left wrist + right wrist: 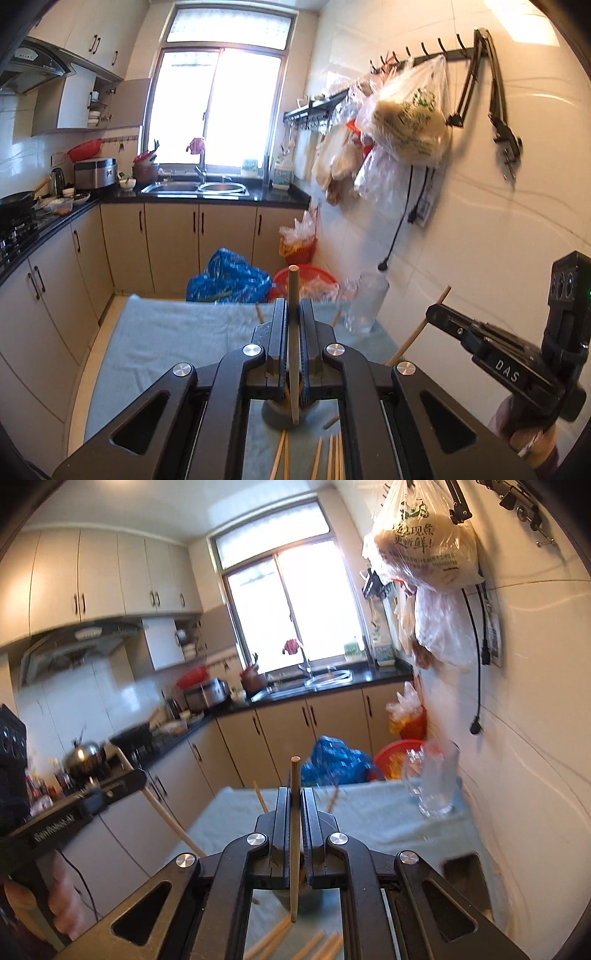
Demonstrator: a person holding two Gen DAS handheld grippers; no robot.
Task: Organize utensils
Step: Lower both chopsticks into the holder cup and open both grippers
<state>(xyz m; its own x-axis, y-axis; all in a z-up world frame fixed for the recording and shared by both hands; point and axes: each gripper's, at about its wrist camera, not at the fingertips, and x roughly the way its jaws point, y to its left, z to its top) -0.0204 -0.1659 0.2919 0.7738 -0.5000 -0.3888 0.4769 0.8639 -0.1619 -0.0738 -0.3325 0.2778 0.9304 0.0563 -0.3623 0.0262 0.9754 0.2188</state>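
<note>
Each gripper holds a single chopstick clear of the table (pixel 155 332), which is covered with a pale blue cloth: the left gripper (pixel 293 332) has its jaws closed on one chopstick (pixel 293 295), and the right gripper (pixel 294 816) has its jaws closed on another chopstick (pixel 294 794), both sticks standing roughly upright. More loose chopsticks (pixel 325 458) lie on the cloth below the grippers. A glass mug (pixel 434 782) stands at the far right of the table, near the wall. The step in hand seems to be carrying; next, each stick likely needs lowering tip-first into the mug
</note>
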